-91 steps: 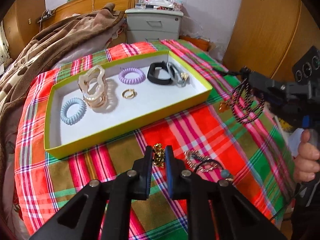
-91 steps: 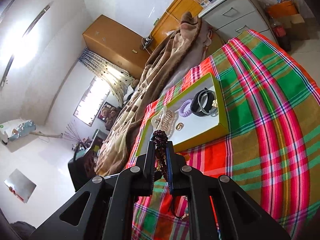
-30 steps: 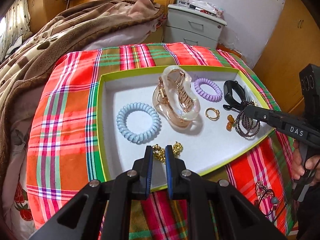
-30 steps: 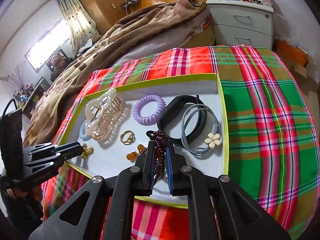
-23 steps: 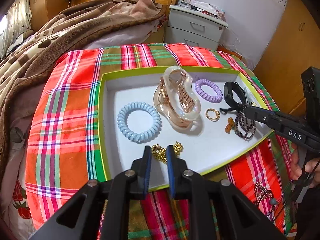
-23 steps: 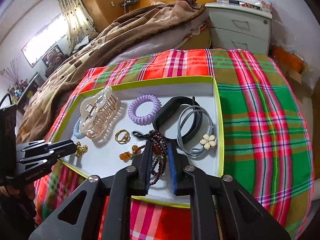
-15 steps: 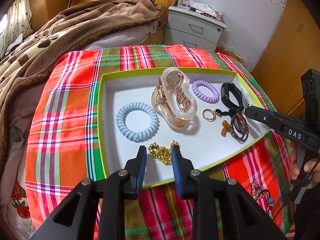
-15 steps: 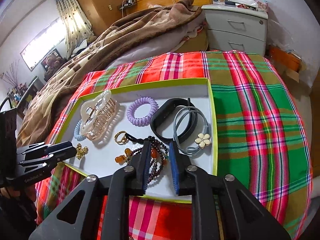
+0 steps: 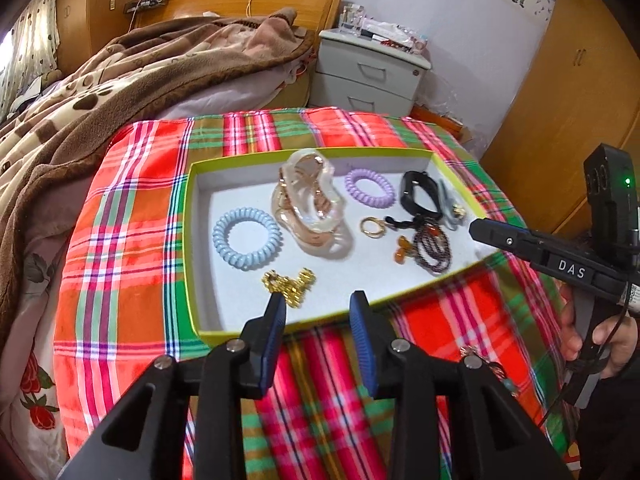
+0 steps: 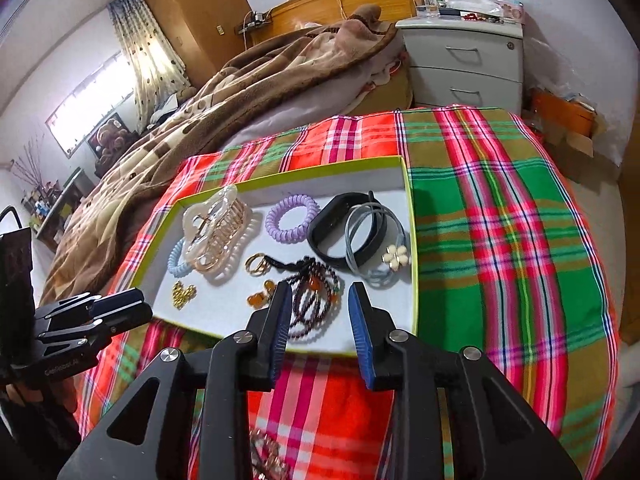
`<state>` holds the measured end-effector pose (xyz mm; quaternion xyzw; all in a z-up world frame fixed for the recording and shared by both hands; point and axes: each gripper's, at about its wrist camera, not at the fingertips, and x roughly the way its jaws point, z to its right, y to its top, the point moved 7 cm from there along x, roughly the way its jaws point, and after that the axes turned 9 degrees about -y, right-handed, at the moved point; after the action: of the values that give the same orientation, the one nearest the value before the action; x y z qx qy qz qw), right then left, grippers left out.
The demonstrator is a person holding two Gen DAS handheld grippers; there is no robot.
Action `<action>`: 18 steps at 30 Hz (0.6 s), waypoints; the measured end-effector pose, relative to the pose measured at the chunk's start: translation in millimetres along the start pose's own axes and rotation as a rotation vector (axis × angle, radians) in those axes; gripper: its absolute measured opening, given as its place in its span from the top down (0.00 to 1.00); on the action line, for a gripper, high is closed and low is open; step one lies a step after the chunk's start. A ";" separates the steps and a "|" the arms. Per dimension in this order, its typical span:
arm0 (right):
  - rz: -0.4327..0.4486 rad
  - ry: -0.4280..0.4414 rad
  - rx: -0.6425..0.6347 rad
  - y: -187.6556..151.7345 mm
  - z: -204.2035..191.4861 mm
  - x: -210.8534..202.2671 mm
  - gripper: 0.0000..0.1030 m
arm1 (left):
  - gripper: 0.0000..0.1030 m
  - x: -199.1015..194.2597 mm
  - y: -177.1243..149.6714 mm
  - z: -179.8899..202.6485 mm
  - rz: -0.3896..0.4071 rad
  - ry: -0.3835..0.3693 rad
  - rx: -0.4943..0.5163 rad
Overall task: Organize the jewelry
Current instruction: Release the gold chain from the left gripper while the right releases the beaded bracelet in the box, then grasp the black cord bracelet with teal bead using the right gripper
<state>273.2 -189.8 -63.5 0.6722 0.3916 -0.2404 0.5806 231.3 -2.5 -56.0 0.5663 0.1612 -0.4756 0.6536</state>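
lying loose in tray [image 9: 192,240]: gold chain [image 9: 289,285]

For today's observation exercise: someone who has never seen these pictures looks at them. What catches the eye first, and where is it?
The bright plaid cloth over the bed, with a yellow-green tray lying on it. In the tray's middle lies a big clear hair claw, with a blue coil tie left of it. Near the tray's front edge, a gold chain and dark beads lie free of the open fingers.
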 end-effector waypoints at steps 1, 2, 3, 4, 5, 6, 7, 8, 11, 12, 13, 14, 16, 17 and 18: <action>0.003 0.004 0.001 -2.2 -1.0 -3.7 0.71 | 0.66 -2.1 -2.1 3.0 0.002 -0.004 0.003; 0.006 0.006 0.000 -4.9 -1.2 -7.4 0.71 | 0.65 -4.2 -4.7 7.0 0.003 -0.008 0.007; 0.008 0.004 -0.002 -9.5 -1.7 -13.1 0.71 | 0.65 -6.0 -7.4 11.0 0.004 -0.014 0.012; 0.008 0.000 -0.003 -13.0 -2.3 -16.9 0.71 | 0.65 -7.6 -9.4 14.1 0.004 -0.017 0.014; 0.009 -0.005 -0.002 -16.7 -1.8 -20.8 0.71 | 0.65 -9.4 -12.0 17.9 0.006 -0.017 0.017; 0.010 -0.009 0.000 -21.3 -1.9 -25.1 0.71 | 0.65 -11.0 -14.5 22.2 0.008 -0.021 0.022; 0.010 -0.009 0.005 -27.0 -2.3 -29.9 0.71 | 0.65 -12.0 -16.9 25.2 0.009 -0.027 0.025; 0.008 -0.011 0.008 -32.9 -2.3 -34.2 0.71 | 0.64 -13.2 -19.6 28.1 0.010 -0.029 0.022; -0.003 -0.040 0.015 -53.2 -2.0 -44.8 0.71 | 0.64 -17.5 -27.7 35.6 0.014 -0.027 0.017; -0.007 -0.054 0.019 -61.0 -1.5 -47.8 0.71 | 0.64 -19.6 -30.6 38.2 0.017 -0.026 0.019; -0.010 -0.056 0.024 -67.0 -1.8 -50.1 0.71 | 0.64 -21.7 -33.6 40.1 0.020 -0.026 0.021; -0.017 -0.060 0.026 -73.7 -2.7 -52.2 0.71 | 0.64 -24.0 -36.6 41.4 0.026 -0.017 0.021; -0.022 -0.080 0.016 -86.2 -4.5 -56.1 0.71 | 0.64 -28.3 -42.4 44.2 0.035 0.007 0.028; -0.026 -0.085 0.012 -91.3 -5.8 -57.5 0.71 | 0.64 -30.2 -44.5 45.0 0.038 0.014 0.027; -0.030 -0.085 0.011 -95.2 -7.3 -58.6 0.71 | 0.64 -32.2 -46.9 45.7 0.040 0.022 0.028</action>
<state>161.7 -195.4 -72.8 0.6587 0.3753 -0.2795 0.5892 162.7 -24.9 -45.4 0.5838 0.1500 -0.4584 0.6532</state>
